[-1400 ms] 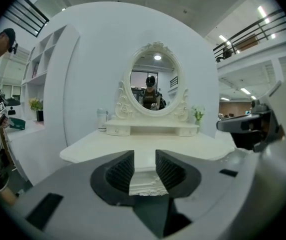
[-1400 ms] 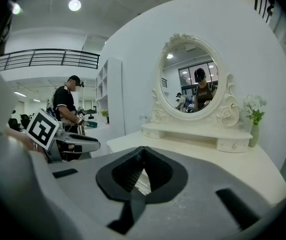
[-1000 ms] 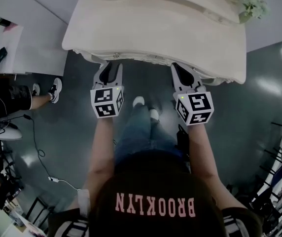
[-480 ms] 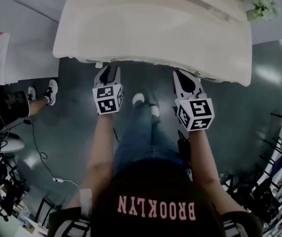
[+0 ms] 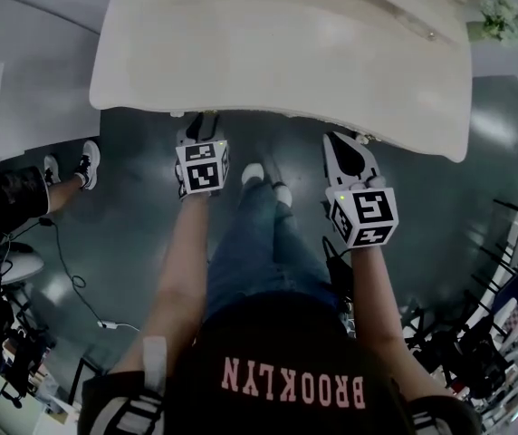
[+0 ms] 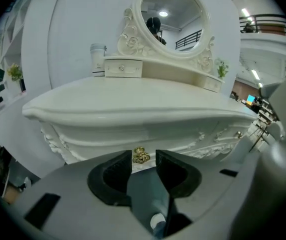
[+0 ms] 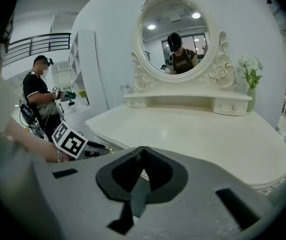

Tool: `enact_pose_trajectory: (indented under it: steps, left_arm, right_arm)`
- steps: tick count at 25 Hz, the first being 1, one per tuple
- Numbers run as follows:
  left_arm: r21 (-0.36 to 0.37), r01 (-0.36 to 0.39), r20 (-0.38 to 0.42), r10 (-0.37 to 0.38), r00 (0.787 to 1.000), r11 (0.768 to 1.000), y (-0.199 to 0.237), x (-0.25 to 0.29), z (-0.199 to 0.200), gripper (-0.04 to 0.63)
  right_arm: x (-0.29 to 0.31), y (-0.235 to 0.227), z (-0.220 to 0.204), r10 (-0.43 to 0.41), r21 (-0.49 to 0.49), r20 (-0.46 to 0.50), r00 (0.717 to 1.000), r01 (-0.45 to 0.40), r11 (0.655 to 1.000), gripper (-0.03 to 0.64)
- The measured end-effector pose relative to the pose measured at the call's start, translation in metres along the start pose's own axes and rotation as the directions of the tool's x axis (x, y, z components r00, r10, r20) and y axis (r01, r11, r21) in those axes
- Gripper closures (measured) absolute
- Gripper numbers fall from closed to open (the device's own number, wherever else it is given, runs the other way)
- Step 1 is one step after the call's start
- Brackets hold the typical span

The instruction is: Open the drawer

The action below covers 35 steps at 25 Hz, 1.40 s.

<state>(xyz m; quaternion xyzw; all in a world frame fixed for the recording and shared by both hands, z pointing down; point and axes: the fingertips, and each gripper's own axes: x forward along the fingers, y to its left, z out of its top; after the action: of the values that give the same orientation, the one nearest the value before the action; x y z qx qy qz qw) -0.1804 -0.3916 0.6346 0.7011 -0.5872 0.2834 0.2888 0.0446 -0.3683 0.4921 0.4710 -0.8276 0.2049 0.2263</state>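
Observation:
The white dressing table (image 5: 277,53) fills the top of the head view. Its carved drawer front (image 6: 148,140) sits under the overhanging top and carries a small brass knob (image 6: 140,156). My left gripper (image 6: 143,160) is open, its dark jaws a narrow gap apart with the knob right at the tips, in line with the gap. In the head view the left gripper (image 5: 199,127) reaches the table's front edge. My right gripper (image 7: 143,151) is shut with nothing in it, held back at the right (image 5: 340,145) above the tabletop's height.
An oval mirror (image 7: 175,34), two small top drawers (image 6: 123,68), a white cup (image 6: 98,59) and a flower vase (image 7: 250,81) stand on the table. More knobs (image 6: 239,134) show to the right. A person (image 7: 39,96) stands at left; cables (image 5: 69,270) lie on the floor.
The left gripper has moved forward to the table's front edge. The right gripper has stayed back, and the table now sits closer and larger in the head view.

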Motion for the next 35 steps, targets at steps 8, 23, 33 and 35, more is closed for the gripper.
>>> enact_pose_trajectory:
  steps: [8,23,33,35]
  left_arm:
    - [0.062,-0.011,-0.042,0.014,0.999,0.998,0.010,0.028,-0.006,0.460]
    - [0.046,0.005,-0.037,-0.004,0.999,0.999,0.009,0.031,-0.008,0.480]
    - [0.047,0.016,-0.038,-0.014,0.999,0.999,0.008,0.024,-0.005,0.480]
    - [0.052,0.017,-0.034,-0.015,0.999,0.999,0.008,0.021,-0.003,0.480]
  right_arm:
    - [0.007,0.005,-0.005,-0.023,-0.004,-0.029,0.999,0.023,1.000,0.621]
    - [0.006,0.013,-0.011,-0.036,0.011,-0.023,0.999,0.036,0.999,0.621]
    - [-0.009,0.019,-0.029,-0.030,0.023,-0.031,0.999,0.031,0.999,0.621]
    - [-0.014,0.020,-0.032,-0.029,0.026,-0.033,0.999,0.030,0.999,0.621]
